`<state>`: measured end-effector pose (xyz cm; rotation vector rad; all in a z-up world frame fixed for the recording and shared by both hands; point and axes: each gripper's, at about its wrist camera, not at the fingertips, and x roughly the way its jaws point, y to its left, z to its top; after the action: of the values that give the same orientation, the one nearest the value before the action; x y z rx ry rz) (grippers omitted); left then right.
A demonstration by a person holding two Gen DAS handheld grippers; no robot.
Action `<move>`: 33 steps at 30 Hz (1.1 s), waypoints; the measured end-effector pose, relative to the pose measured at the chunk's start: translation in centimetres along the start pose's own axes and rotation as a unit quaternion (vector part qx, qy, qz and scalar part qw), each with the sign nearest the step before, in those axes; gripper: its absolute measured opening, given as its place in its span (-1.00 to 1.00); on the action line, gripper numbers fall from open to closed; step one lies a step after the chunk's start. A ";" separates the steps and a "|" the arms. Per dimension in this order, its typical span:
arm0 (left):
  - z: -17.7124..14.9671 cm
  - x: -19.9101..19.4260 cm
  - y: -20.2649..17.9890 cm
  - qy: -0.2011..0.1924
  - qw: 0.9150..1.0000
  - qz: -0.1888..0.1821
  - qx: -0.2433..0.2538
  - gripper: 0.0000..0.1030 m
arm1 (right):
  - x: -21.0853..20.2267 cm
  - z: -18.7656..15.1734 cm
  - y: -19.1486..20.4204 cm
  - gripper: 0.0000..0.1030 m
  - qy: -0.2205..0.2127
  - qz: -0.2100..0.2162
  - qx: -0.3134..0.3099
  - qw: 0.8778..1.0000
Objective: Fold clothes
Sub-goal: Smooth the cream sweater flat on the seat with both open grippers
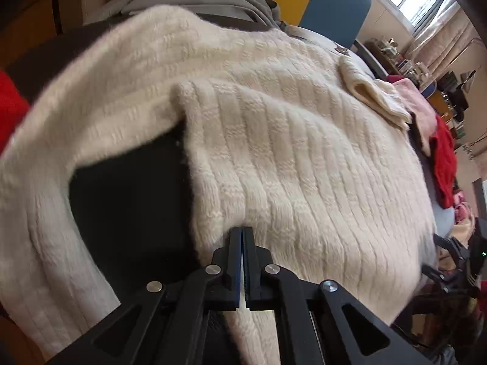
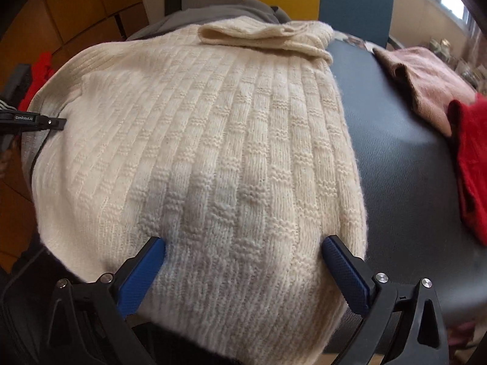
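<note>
A cream knit sweater (image 2: 213, 140) lies spread on a dark table (image 2: 395, 158). The left gripper (image 1: 242, 234) pinches its hem edge; the right gripper (image 2: 243, 246) rests spread wide over the hem.

Dark grey-blue leathery-textured bench (image 2: 395, 152) carries cream ribbed knit sweater (image 2: 213, 140) spread flat across its near and left part, hem hanging over near edge. Dusty-pink fuzzy garment (image 2: 426, 82) lies at far right; bright red knit garment (image 2: 474, 164) just beside it, overlapping its edge. Grey fabric garment (image 2: 219, 10) at far edge behind sweater.
</note>
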<state>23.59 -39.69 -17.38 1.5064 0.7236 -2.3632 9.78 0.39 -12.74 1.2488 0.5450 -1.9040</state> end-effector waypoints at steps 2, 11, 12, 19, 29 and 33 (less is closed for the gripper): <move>1.4 0.2 0.7 -0.002 1.000 0.007 -0.009 -0.95 | 0.1 0.0 1.0 1.00 0.024 0.004 -0.020 1.000; 6.0 -3.9 -1.5 -0.069 0.990 -0.124 -0.003 -0.64 | -1.0 6.4 0.5 1.00 -0.026 0.029 -0.043 0.998; 6.7 -3.9 -1.8 -0.081 0.990 -0.115 0.002 -0.63 | -0.8 7.9 0.3 1.00 -0.043 0.022 -0.045 0.998; 12.3 0.5 -3.9 -0.089 0.991 -0.100 -0.004 -0.62 | 1.4 18.2 0.1 1.00 -0.148 -0.022 -0.086 0.985; 17.3 7.4 -1.3 -0.067 0.994 -0.057 -0.068 -0.62 | 11.9 26.7 1.7 0.35 -0.080 -0.040 -0.161 0.983; 17.0 8.1 -0.6 -0.073 0.992 -0.073 -0.066 -0.62 | 8.7 26.9 -1.5 -0.67 -0.122 -0.070 -0.121 0.983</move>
<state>6.57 -47.75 -18.63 1.2521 0.9626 -2.4435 -8.58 -20.83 -9.24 0.8267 0.7231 -2.0020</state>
